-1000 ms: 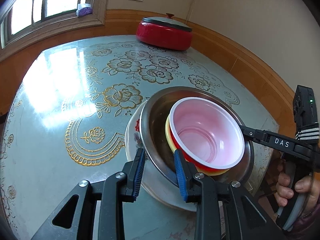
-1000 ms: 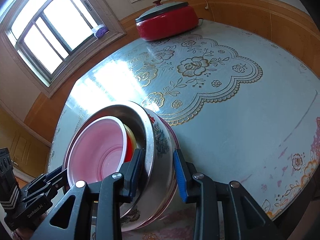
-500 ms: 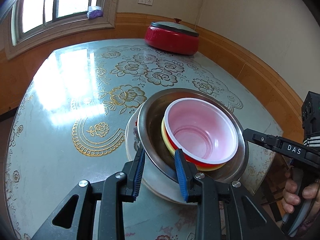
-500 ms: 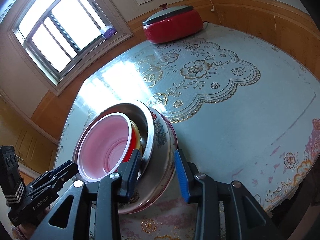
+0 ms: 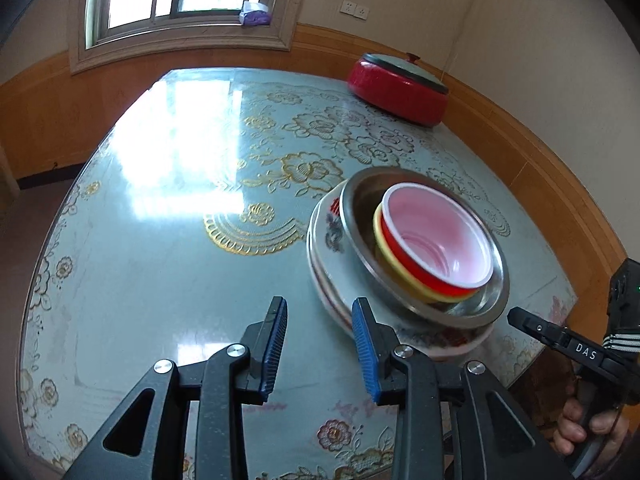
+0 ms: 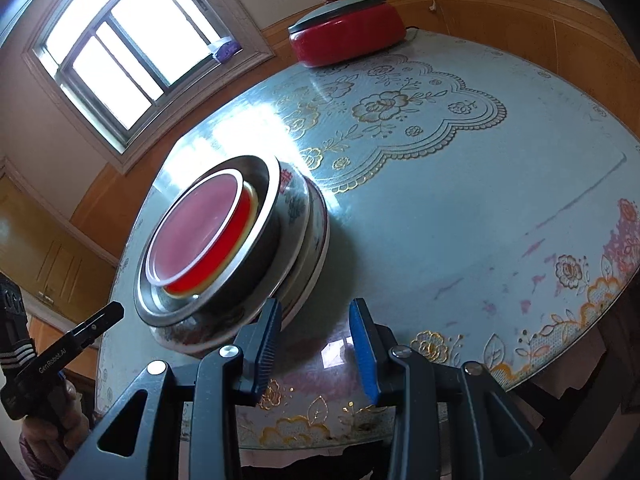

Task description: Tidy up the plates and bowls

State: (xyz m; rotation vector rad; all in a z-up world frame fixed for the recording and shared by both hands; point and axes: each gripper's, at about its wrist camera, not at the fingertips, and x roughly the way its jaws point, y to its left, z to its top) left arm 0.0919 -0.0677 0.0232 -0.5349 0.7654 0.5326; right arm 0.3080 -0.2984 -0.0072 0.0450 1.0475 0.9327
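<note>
A stack of dishes stands on the table: a red plastic bowl with a pink inside (image 5: 436, 236) (image 6: 196, 224) sits in a yellow bowl (image 5: 384, 248), inside a steel bowl (image 5: 472, 304) (image 6: 264, 236), on flowered white plates (image 5: 324, 240) (image 6: 316, 236). My left gripper (image 5: 320, 344) is open and empty, just in front and left of the stack. My right gripper (image 6: 316, 344) is open and empty, just in front and right of the stack. Each gripper shows in the other's view, the right gripper (image 5: 560, 340) and the left gripper (image 6: 76, 340).
A red electric pot with a grey lid (image 5: 396, 88) (image 6: 344, 32) stands at the table's far edge by the wood-panelled wall. The round table (image 5: 160, 240) (image 6: 460, 208) has a glossy flowered cover. A window is behind it.
Both grippers have pulled back from the stack's rim and let go of it. The stack now stands free on the table.
</note>
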